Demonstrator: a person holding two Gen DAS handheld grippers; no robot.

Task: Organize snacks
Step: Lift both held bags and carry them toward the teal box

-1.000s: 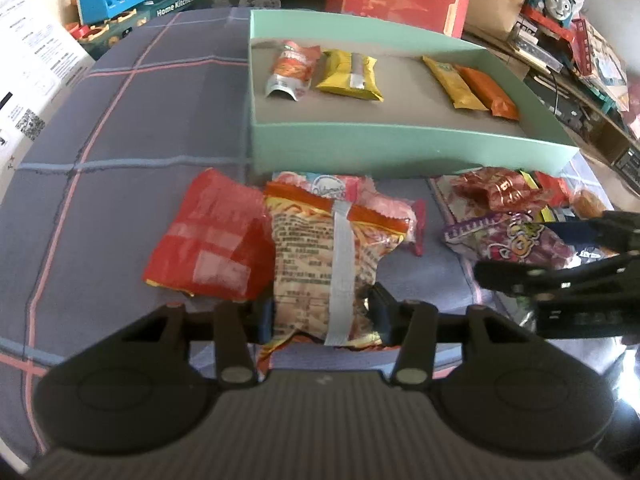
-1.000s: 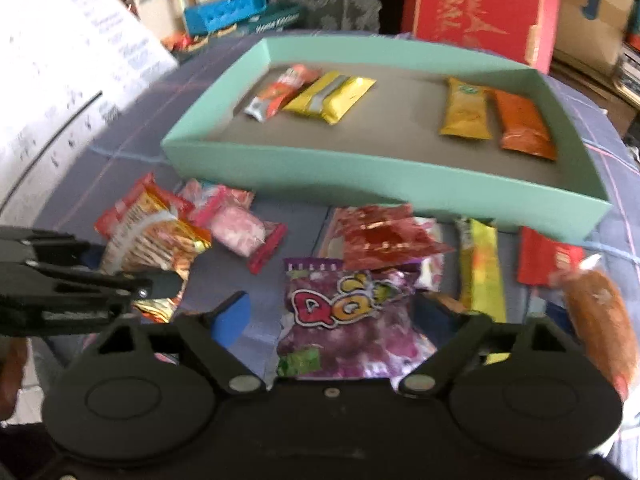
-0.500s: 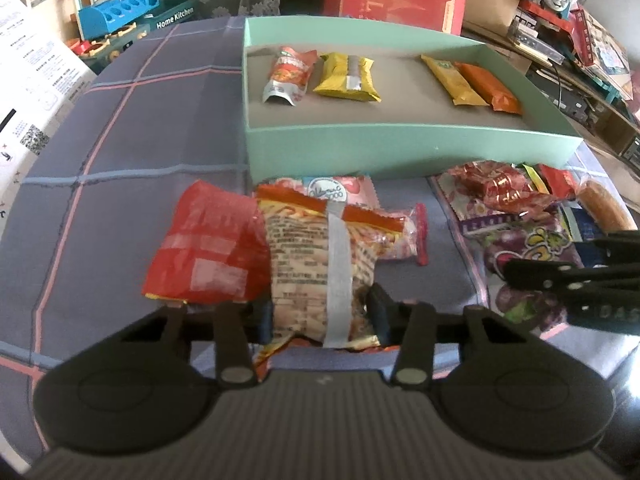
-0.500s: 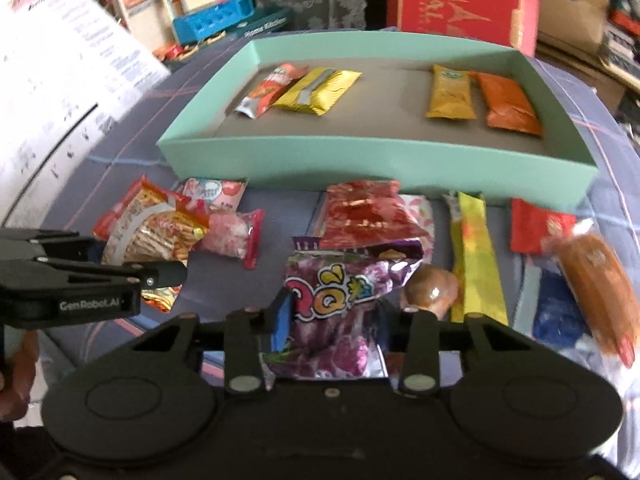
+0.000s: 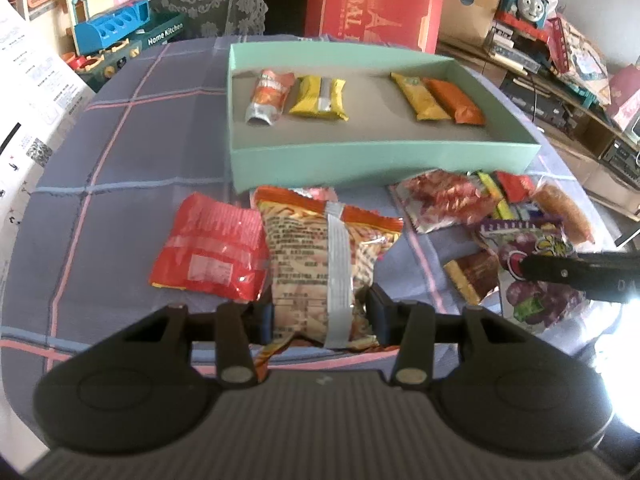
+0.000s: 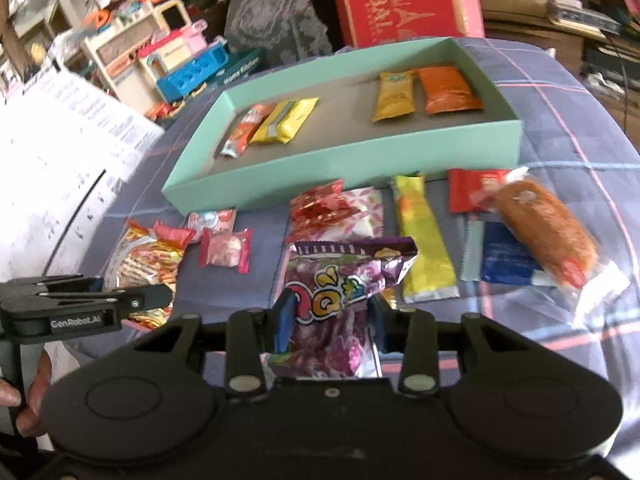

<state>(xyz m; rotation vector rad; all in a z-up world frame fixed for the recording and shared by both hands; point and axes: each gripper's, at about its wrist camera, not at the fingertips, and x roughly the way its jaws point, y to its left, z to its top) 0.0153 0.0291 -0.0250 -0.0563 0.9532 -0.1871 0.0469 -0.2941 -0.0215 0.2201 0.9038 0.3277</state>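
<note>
Left gripper (image 5: 320, 316) clamped on orange noodle-snack bag (image 5: 320, 264), lower centre of left-wrist view; red packet (image 5: 208, 256) touching it at left. Right gripper (image 6: 330, 318) clamped on purple grape-candy bag (image 6: 340, 300), lower centre of right-wrist view, jaws just closed in on it. Mint-green tray (image 5: 360, 164) in upper centre w/ 4 snacks inside: 2 at left, 2 at right; loose snacks on plaid cloth (image 5: 120, 152) just in front of tray.

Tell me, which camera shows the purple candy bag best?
The right wrist view: the purple bag sits front and centre, pinched in the right claw. The left wrist view shows it off to the side, partly behind that claw.
</note>
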